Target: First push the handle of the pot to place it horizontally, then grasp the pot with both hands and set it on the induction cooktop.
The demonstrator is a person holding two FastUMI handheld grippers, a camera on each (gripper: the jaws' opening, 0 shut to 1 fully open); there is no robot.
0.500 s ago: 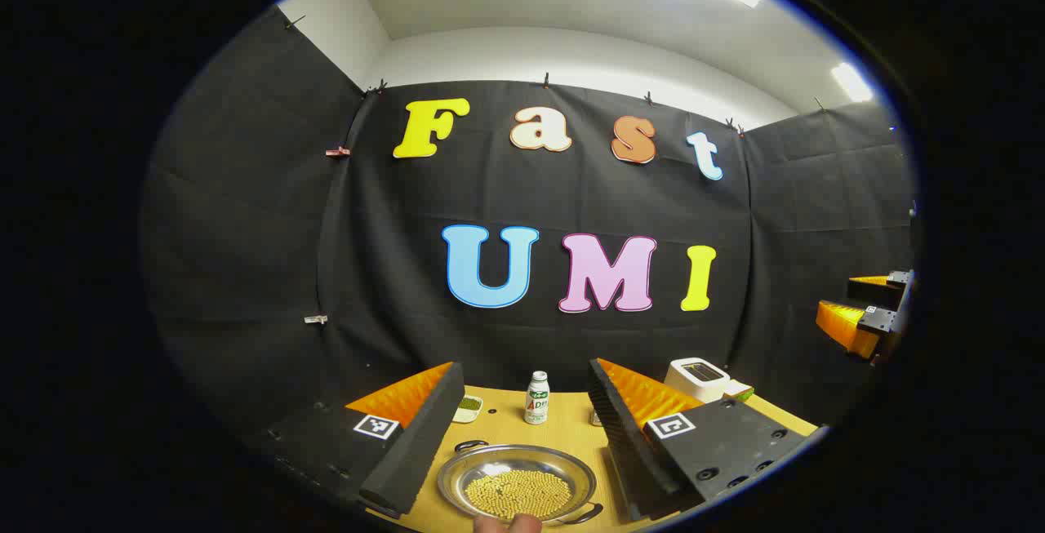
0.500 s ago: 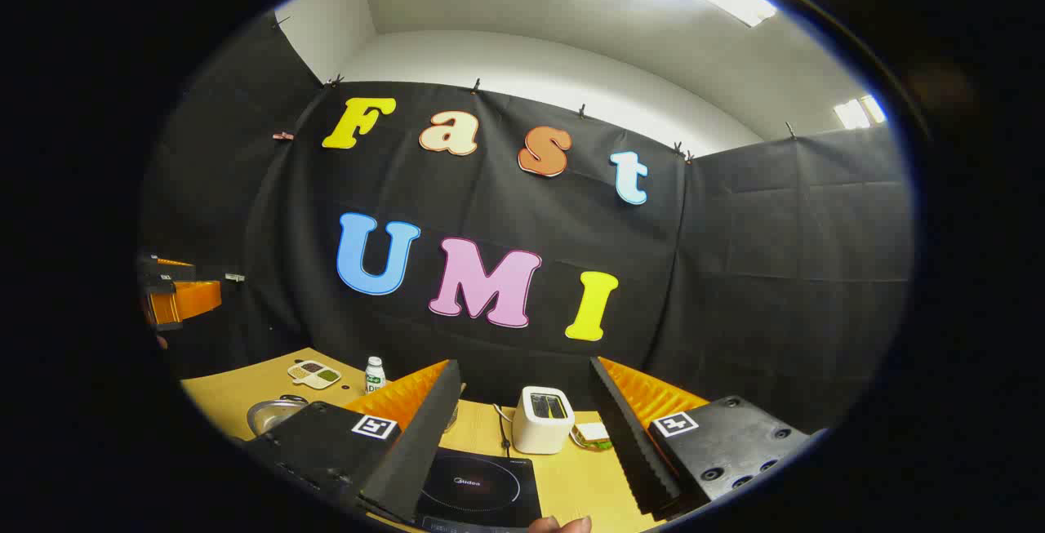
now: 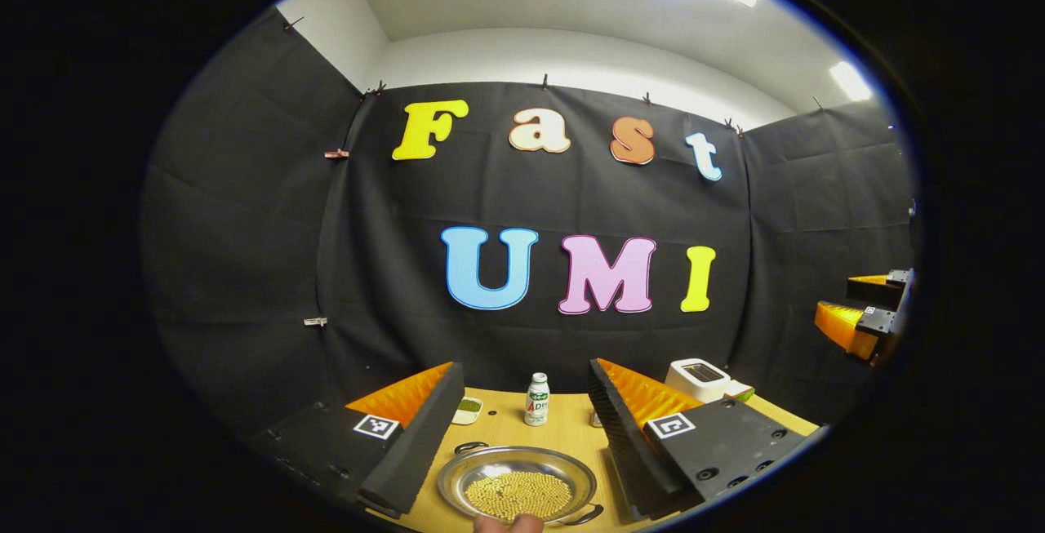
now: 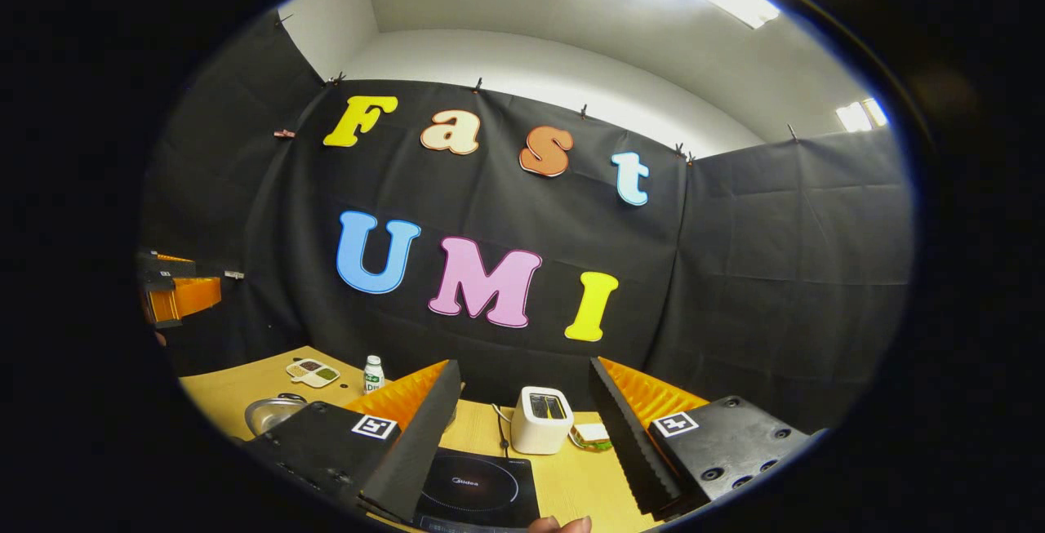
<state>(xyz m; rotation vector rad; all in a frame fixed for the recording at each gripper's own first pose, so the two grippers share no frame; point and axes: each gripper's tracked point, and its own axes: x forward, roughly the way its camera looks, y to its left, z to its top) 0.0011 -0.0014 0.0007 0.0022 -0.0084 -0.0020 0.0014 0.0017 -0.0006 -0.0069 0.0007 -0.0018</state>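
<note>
A shallow steel pot [image 3: 517,488] holding yellow beans sits on the wooden table [image 3: 563,435], low between the fingers of my left gripper [image 3: 524,378], which stands open above it without touching. The pot's two loop handles lie on a diagonal, one at the far left [image 3: 471,446] and one at the near right [image 3: 589,514]. My right gripper [image 4: 524,370] is open over the black induction cooktop [image 4: 478,488], holding nothing. The pot [image 4: 269,412] lies left of the cooktop. Each gripper also appears at the other view's edge: the right gripper [image 3: 865,313], the left gripper [image 4: 175,292].
A small white bottle [image 3: 536,398] stands behind the pot, beside a divided dish of seeds [image 4: 313,370]. A white toaster [image 4: 540,419] with its cord and a small sponge [image 4: 590,433] sit behind the cooktop. A person's fingertip [image 3: 508,523] pokes in at the bottom.
Both views have drifted very slightly. Nothing on the table has moved, and both grippers stay open.
</note>
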